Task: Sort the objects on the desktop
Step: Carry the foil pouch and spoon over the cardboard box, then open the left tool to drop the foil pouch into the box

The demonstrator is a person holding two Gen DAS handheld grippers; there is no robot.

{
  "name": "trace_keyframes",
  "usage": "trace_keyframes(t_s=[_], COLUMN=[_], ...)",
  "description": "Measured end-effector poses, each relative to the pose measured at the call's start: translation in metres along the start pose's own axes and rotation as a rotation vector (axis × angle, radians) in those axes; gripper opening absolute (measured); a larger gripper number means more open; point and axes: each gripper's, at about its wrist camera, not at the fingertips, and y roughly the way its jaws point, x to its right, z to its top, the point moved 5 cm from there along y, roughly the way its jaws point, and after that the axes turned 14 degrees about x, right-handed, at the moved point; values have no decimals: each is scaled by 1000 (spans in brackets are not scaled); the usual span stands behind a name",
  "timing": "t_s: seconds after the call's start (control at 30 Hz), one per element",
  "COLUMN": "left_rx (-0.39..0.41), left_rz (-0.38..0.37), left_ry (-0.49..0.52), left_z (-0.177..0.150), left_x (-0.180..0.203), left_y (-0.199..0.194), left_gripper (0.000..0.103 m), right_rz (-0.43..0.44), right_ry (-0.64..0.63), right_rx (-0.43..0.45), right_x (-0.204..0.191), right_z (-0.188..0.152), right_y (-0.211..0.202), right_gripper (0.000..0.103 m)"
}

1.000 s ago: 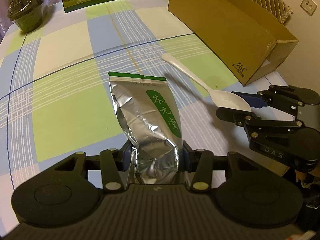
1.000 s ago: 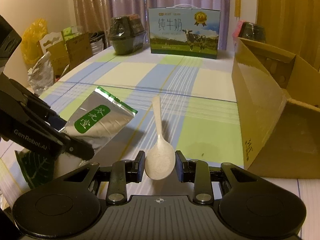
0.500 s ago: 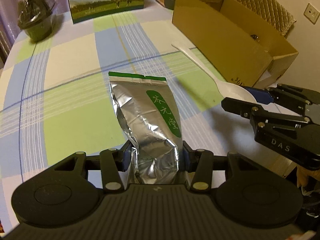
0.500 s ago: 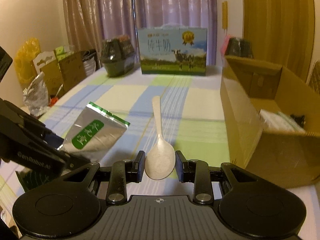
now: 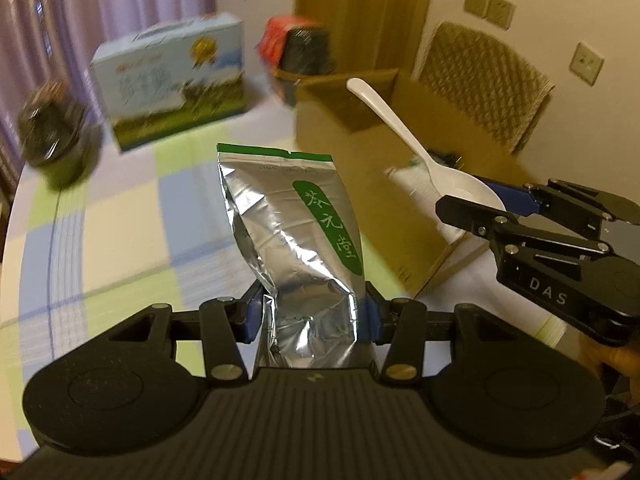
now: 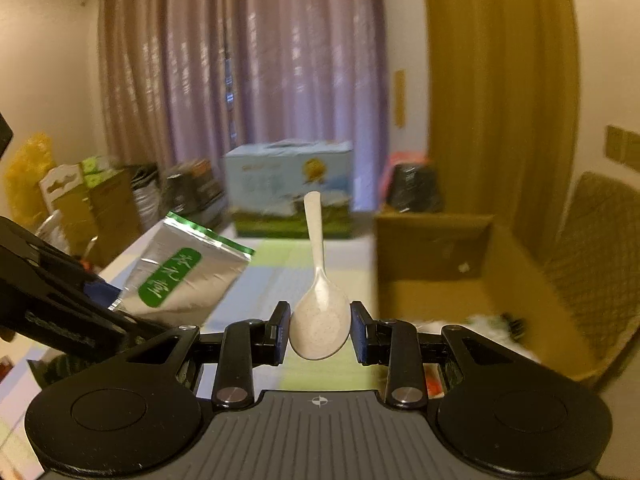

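While both loads airborne: left gripper (image 5: 311, 316) pinching foil pouch (image 5: 296, 240), right gripper (image 6: 319, 332) clamping spoon (image 6: 319, 312) — carry level over cardboard box (image 6: 480, 280), right of frame, release low.

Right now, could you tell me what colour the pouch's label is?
Green, on a silver pouch; clearest in the left wrist view.

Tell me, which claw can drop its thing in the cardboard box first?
Probably the right claw. It holds the white spoon right beside the open cardboard box. The left claw, gripping the foil pouch, sits farther from the box, over the checkered tablecloth.
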Motion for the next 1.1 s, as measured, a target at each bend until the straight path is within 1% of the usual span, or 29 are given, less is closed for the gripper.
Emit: trace_keyframes(t_s=[0.17,0.33,0.47,0.53,0.67,0.8,0.87,1.1], left_rx=[32,35,31,33,30,45,55,76], left_rz=[-48,-101,-135,-145,-156,-131,-120,-76], left_ry=[-5,-9,-21,-45,-85,-114,-114,-113], left_z=[36,66,81,86,92,95,95,89], left_x=[35,65,81,86,89,85,80,56], left_y=[20,60,93,111,137,154,154,143], left_gripper=[44,44,44,44,44,51,51,52], right_rz=[-80,-147,-177,-187,-197,-196,-190,-166], right_ry=[7,22,37,38,46,57,63,93], right_rx=[2,-8,-16,-20,-28,-43,-54,-82], right_x=[54,107,135,147,162,169,173,166], right_z=[15,19,19,16,12,8,3,-9], right_y=[-4,3,11,15,23,37,46,64], right_gripper=[29,29,29,29,29,29,29,29])
